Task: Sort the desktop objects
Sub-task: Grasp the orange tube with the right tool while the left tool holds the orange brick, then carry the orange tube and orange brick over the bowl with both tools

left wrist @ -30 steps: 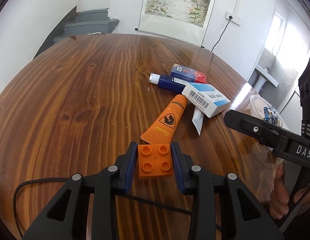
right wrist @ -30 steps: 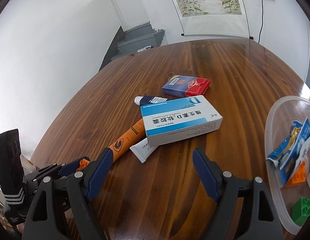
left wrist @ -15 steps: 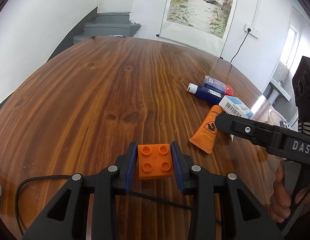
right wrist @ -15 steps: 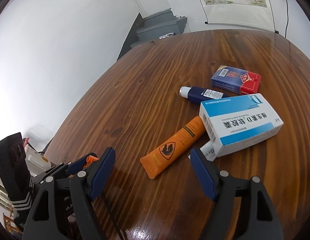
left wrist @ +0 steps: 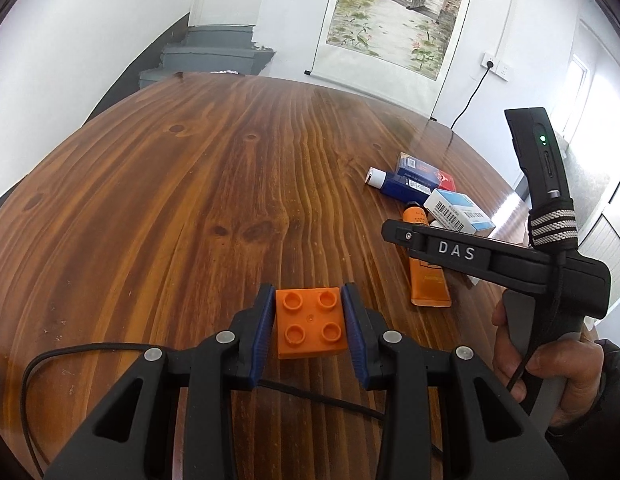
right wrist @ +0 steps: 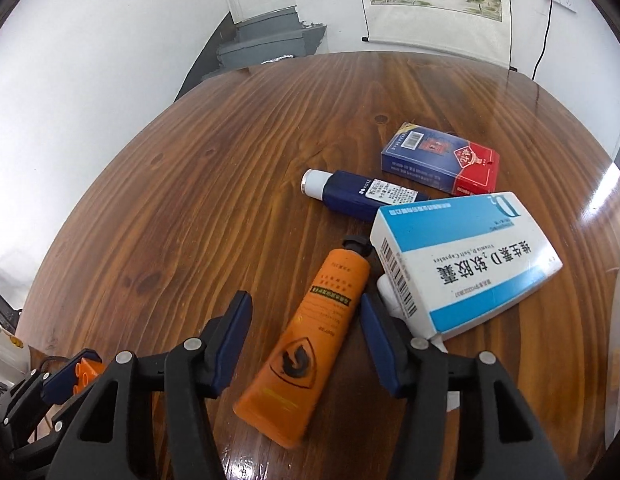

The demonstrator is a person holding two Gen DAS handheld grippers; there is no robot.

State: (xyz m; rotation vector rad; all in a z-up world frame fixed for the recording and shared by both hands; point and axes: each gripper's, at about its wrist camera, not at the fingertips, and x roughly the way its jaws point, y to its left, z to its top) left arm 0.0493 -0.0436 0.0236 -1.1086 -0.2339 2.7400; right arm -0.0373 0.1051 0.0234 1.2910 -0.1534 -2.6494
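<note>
Between my left tongs (left wrist: pixel 308 326) the orange brick (left wrist: pixel 310 328) sits clenched, pads pressed on both its sides, above the wooden table (left wrist: pixel 189 200). My right tongs (right wrist: pixel 305 328) have just been narrowing around the orange tube (right wrist: pixel 310 332), which lies between the pads, though they don't press it yet. The white-and-blue box (right wrist: pixel 466 264) lies just right of them.

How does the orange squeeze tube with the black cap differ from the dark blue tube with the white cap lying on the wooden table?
The orange squeeze tube is the longer; the dark blue tube is shorter.
The orange tube lies between the jaws of the right gripper, which have just been closing; the blue tube lies clear of them, farther off.
The orange tube bears a black shield emblem; the blue one, a white label.
Both lie flat.
</note>
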